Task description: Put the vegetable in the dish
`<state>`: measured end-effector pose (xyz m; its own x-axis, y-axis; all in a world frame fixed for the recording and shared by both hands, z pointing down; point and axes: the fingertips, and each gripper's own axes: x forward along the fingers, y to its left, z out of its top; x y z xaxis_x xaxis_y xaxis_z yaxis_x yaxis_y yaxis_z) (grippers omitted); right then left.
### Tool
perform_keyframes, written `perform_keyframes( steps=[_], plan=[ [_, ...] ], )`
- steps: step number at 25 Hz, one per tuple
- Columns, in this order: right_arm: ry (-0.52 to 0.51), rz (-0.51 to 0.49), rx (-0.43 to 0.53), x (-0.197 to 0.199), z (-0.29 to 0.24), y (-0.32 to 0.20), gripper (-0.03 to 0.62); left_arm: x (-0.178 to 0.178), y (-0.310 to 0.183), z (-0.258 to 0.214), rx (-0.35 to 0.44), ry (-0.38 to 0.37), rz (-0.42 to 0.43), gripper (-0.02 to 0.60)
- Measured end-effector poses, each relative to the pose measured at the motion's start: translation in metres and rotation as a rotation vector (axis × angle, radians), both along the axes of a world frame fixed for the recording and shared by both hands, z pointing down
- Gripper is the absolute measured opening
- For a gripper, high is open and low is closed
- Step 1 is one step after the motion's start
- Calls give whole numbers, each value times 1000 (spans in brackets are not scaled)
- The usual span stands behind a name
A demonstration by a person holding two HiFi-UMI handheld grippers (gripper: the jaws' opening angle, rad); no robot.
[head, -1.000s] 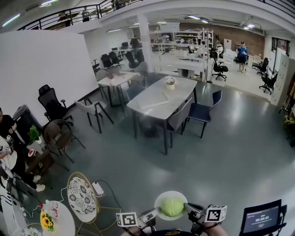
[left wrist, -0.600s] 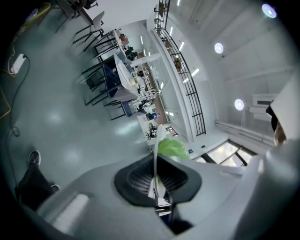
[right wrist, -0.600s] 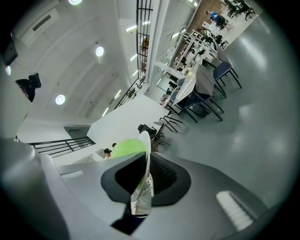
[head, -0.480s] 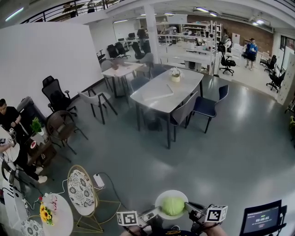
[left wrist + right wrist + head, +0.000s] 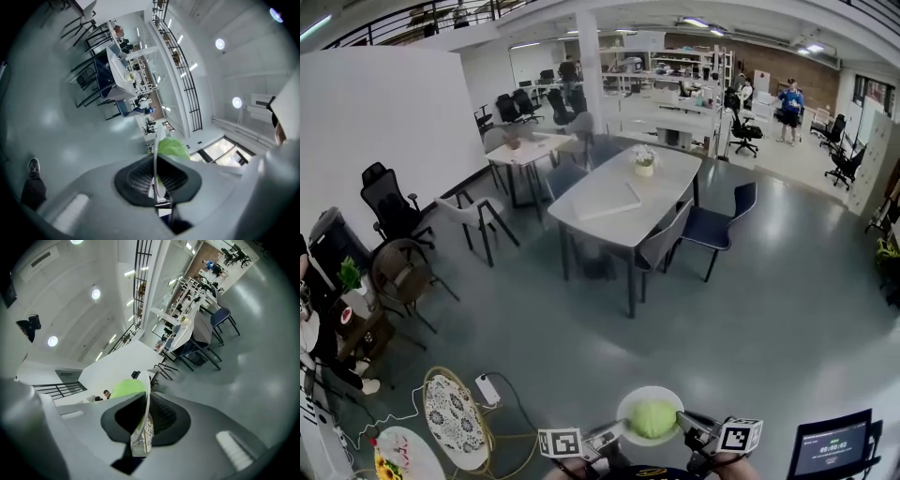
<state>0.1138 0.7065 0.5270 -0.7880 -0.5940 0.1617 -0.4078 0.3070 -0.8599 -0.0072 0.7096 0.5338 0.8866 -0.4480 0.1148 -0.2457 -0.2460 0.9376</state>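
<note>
A white dish with a green, round leafy vegetable in it hangs in the air at the bottom of the head view. My left gripper is shut on the dish's left rim and my right gripper is shut on its right rim. In the left gripper view the dish rim stands edge-on between the black pads, with the vegetable beyond it. The right gripper view shows the same: the rim is clamped, and the vegetable is behind it.
A long grey table with chairs stands ahead across the grey floor. At lower left are a patterned round chair and a small round table with sunflowers. A screen sits at lower right. A person's shoe shows in the left gripper view.
The whole room has slid down and left in the head view as I moved forward. The dish, the vegetable and both grippers keep their places at the bottom.
</note>
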Motion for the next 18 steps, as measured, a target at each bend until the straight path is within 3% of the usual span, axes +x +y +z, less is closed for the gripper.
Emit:
perform_keyframes(
  steps=[11, 18],
  plan=[
    [42, 1, -6, -81, -11, -89, 29, -79, -90, -3, -10, 56, 3, 11],
    [54, -43, -31, -98, -7, -127, 29, -96, -122, 2, -40, 60, -40, 11]
  ],
)
